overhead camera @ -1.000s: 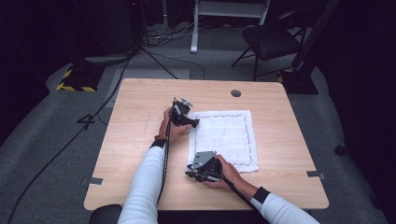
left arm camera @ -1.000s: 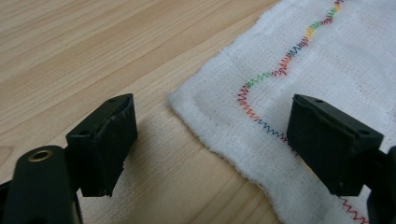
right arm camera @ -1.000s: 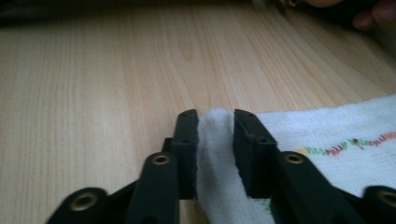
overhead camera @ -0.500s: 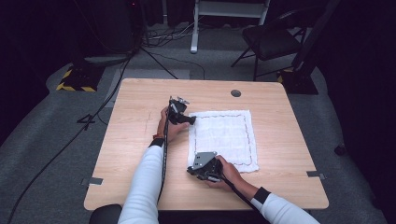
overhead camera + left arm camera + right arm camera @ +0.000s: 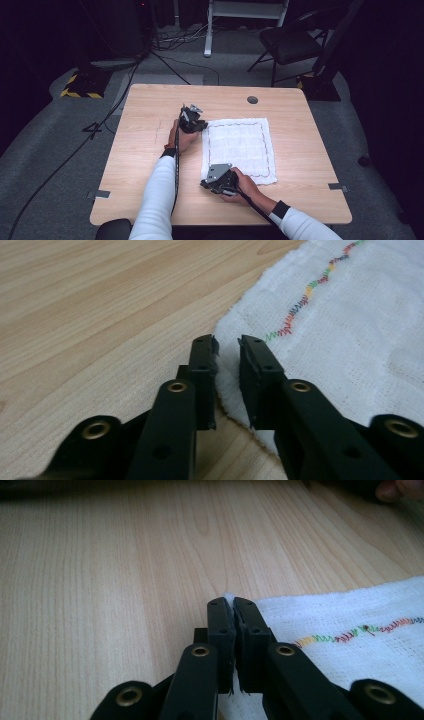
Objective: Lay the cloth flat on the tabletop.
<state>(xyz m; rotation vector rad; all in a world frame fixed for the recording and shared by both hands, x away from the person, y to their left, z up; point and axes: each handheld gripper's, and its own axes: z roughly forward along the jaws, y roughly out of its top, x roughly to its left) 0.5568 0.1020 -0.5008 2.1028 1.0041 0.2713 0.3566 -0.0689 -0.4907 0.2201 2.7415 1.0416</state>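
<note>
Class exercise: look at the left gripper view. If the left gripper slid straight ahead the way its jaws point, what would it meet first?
The left gripper, jaws slightly apart, straddles the edge of the white woven cloth with rainbow zigzag stitching. Going straight on, it would probably ride along that cloth's border first, though depth is hard to judge.

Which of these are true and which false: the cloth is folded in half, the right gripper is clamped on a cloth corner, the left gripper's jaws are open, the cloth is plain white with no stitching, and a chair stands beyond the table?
1. The cloth is folded in half. False: it lies spread flat on the table.
2. The right gripper is clamped on a cloth corner. True.
3. The left gripper has its jaws open. True: a gap shows between them at the cloth's edge.
4. The cloth is plain white with no stitching. False: a multicoloured zigzag stitch runs near its border.
5. A chair stands beyond the table. True.
</note>
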